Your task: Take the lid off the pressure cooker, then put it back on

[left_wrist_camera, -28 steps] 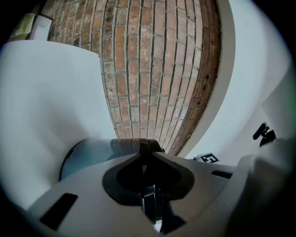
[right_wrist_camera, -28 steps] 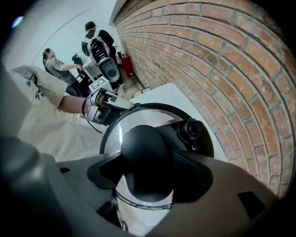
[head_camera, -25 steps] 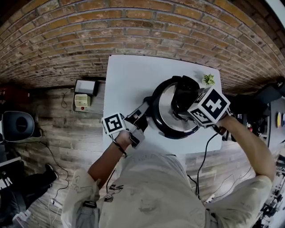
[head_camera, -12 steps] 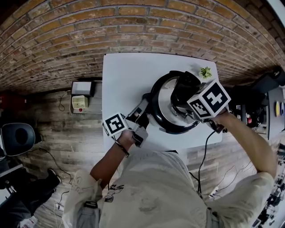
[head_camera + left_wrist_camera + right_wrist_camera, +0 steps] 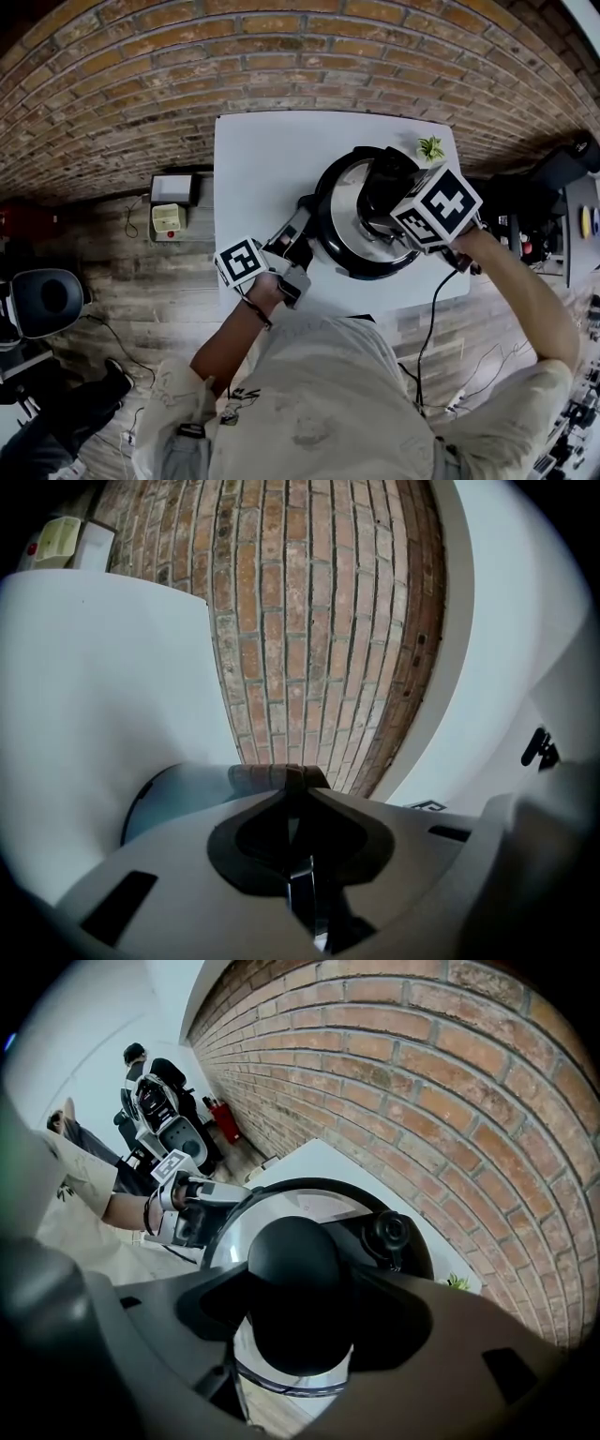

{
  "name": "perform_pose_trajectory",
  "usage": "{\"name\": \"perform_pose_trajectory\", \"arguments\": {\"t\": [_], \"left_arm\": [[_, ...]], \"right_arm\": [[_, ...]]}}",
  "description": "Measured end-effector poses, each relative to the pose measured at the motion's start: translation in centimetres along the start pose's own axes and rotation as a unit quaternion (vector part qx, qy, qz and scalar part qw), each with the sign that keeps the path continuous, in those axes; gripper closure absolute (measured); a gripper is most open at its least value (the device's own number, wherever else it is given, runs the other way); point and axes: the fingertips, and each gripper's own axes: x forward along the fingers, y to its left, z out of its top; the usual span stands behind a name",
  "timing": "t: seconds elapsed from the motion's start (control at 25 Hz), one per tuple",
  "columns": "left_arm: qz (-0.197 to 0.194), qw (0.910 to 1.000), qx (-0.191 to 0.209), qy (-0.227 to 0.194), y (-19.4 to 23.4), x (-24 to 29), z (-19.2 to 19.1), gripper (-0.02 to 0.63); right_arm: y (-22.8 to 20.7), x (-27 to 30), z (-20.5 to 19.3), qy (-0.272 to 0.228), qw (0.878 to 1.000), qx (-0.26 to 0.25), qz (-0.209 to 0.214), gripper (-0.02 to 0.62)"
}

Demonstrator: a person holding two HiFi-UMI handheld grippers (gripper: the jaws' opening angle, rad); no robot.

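Observation:
A steel pressure cooker [image 5: 349,269] with a black rim stands on the white table [image 5: 262,159], its lid [image 5: 342,217] on top. My right gripper [image 5: 389,202] points down over the lid, mostly hidden under its marker cube. In the right gripper view its jaws [image 5: 300,1307] are closed round the lid's round black knob [image 5: 298,1279], which fills the gap. My left gripper [image 5: 298,246] lies level at the cooker's left side, shut on the black side handle [image 5: 305,211]. In the left gripper view [image 5: 300,803] only a thin dark piece shows between the jaws.
A small green plant [image 5: 430,148] stands behind the cooker, near the lid's black valve [image 5: 389,1232]. A cable [image 5: 427,328] hangs off the table's front edge. Boxes [image 5: 178,186] and a black chair [image 5: 42,300] are on the floor to the left, with the brick wall [image 5: 281,56] behind.
Both grippers keep their holds and places. The right gripper's marker cube has rolled slightly on the knob. The head view has shifted a little.

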Motion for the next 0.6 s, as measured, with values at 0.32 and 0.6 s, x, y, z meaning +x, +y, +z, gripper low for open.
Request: {"name": "perform_pose_trajectory", "arguments": {"t": [0.32, 0.6], "left_arm": [[0.010, 0.9998, 0.009, -0.016, 0.39, -0.08, 0.18, 0.541], [0.005, 0.9987, 0.026, -0.044, 0.07, -0.22, 0.29, 0.535]], "right_arm": [[-0.01, -0.15, 0.13, -0.012, 1.000, -0.025, 0.000, 0.293], [0.49, -0.37, 0.14, -0.014, 0.999, -0.039, 0.007, 0.296]]}}
